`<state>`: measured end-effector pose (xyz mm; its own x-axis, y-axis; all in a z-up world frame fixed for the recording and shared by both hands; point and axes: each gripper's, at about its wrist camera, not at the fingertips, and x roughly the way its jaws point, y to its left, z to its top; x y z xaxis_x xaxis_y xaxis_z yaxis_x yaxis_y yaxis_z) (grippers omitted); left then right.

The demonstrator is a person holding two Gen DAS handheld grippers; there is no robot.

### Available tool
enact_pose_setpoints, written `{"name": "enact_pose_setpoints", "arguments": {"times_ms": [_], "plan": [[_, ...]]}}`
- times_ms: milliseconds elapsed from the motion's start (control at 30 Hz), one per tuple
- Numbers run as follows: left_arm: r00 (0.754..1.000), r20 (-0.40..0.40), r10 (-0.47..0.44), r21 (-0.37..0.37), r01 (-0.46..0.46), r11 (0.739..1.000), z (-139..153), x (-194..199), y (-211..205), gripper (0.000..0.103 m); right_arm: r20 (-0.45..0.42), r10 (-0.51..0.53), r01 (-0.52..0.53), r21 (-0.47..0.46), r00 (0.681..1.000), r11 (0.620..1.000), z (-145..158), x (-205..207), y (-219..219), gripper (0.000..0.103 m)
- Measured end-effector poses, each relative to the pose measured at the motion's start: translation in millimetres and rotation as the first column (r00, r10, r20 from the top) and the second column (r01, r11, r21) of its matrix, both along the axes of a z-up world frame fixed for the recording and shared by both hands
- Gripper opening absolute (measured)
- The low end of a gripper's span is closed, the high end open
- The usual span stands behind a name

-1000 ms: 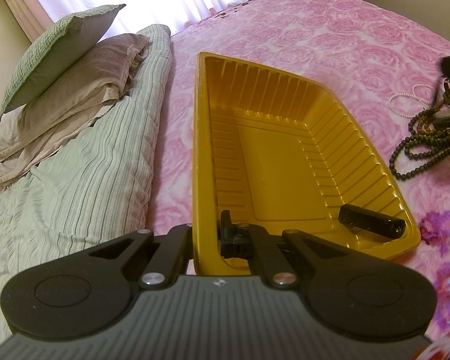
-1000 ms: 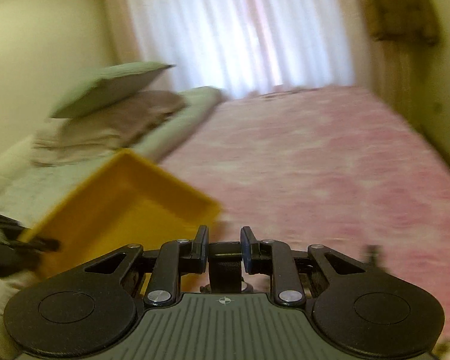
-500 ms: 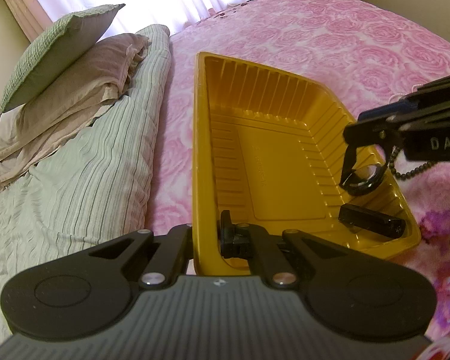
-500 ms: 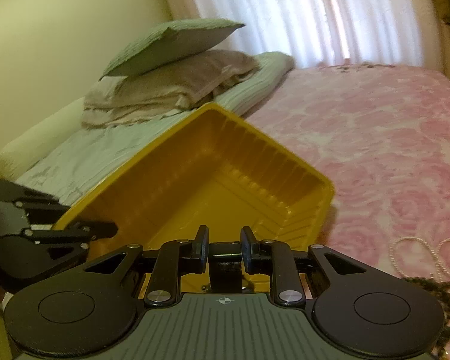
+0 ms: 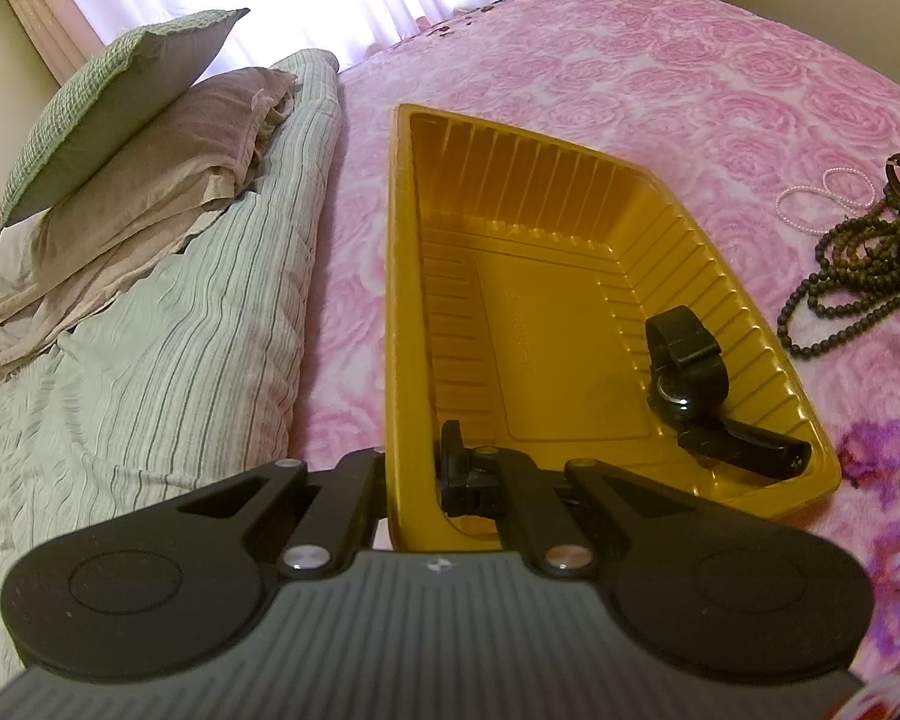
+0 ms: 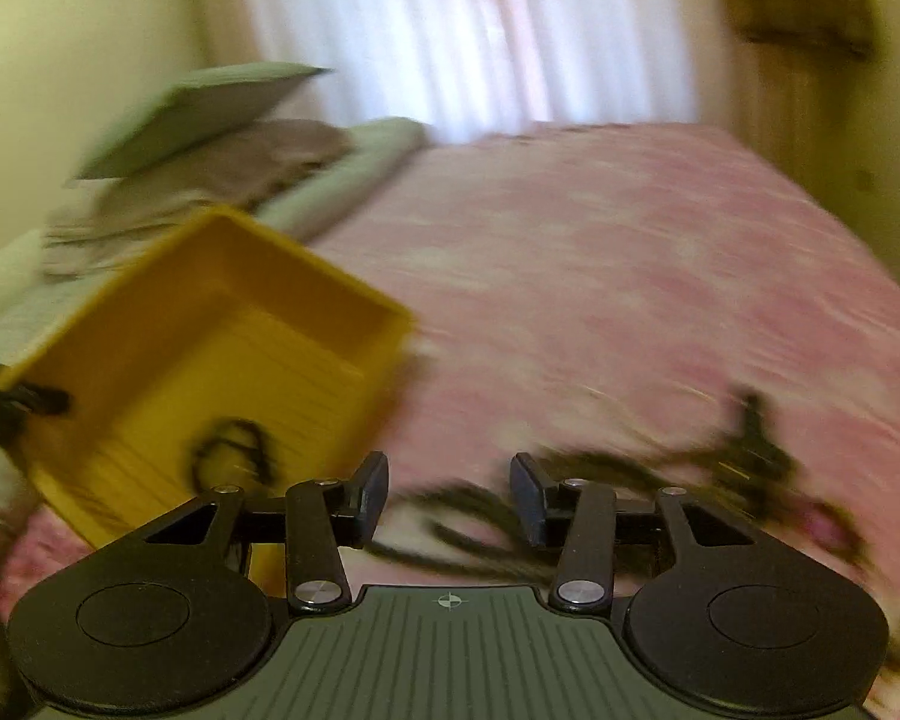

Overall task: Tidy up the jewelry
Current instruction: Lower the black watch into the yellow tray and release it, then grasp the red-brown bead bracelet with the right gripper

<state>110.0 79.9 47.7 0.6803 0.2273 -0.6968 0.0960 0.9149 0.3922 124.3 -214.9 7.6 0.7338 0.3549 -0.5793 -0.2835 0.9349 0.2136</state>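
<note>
My left gripper is shut on the near wall of the yellow tray, one finger outside and one inside. A black watch lies in the tray's right corner, against a black bar-shaped piece. To the right, a dark bead necklace and a pearl strand rest on the pink bedspread. The right wrist view is blurred. In it my right gripper hangs over the dark beads beside the tray, its jaws opening with nothing between them. The watch shows inside the tray.
A striped quilt and stacked pillows lie left of the tray. Pink rose-patterned bedspread stretches behind and to the right. Curtains cover the far window.
Half a second ago the right gripper held the watch over the tray; now the watch lies in the tray. That gripper has swung right over the beads with wider jaws. The left gripper stayed put.
</note>
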Motion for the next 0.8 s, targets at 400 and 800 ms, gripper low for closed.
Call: {"name": "enact_pose_setpoints", "arguments": {"times_ms": [400,800], "plan": [[1.0,-0.003,0.005,0.005,-0.005,1.0,1,0,-1,0.002,-0.031,-0.266,0.261,-0.113,0.963,0.959,-27,-10,-95,0.045],[1.0,-0.005,0.004,0.016,-0.004,1.0,1,0,-2,0.002,-0.028,-0.286,0.281,-0.121,0.958,0.952,-37,-6,-108,0.045]]}}
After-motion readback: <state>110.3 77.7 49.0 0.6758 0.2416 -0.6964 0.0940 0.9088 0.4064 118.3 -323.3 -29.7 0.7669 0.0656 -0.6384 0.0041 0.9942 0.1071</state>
